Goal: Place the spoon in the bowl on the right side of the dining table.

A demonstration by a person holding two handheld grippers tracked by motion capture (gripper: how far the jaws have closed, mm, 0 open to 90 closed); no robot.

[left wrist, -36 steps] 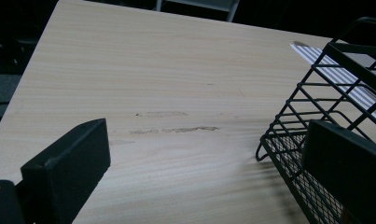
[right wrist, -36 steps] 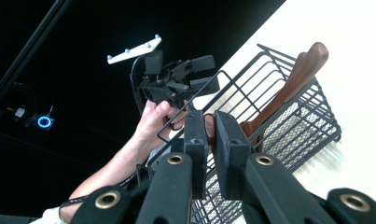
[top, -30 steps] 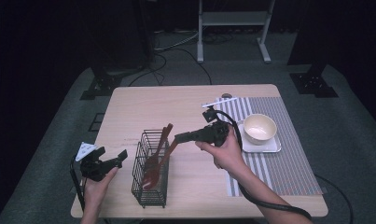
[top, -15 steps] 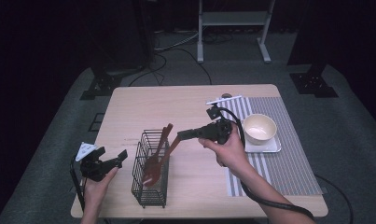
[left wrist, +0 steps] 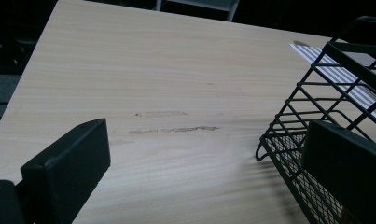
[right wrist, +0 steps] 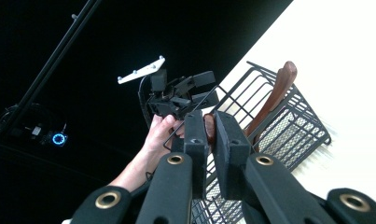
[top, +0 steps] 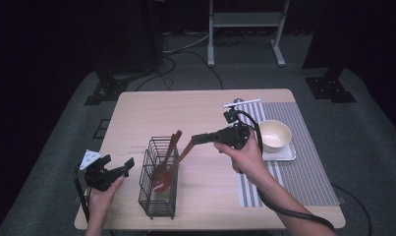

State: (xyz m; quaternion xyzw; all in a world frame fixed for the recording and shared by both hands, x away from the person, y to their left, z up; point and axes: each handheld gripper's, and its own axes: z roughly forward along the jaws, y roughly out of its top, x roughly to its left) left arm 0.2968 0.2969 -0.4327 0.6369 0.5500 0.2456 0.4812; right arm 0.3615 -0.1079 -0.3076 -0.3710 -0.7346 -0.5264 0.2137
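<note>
Near the middle of the pale wooden counter point(top: 185, 113), the right gripper point(top: 198, 138) has its jaws clamped on the handle of a reddish-brown wooden spoon point(top: 172, 168), whose bowl sits low inside the black wire basket point(top: 158, 202). A second brown wooden utensil point(top: 172, 144) leans in the basket beside it. At nine o'clock of the basket, the left gripper point(top: 128, 164) hovers with jaws apart, holding nothing

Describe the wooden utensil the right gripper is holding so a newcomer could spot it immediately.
On the wooden table, find the black wire basket left of centre. Two wooden utensils lean in it; this wooden spoon is the right-hand one, its handle tip clamped by the right gripper, unlike the free-standing utensil beside it.
</note>
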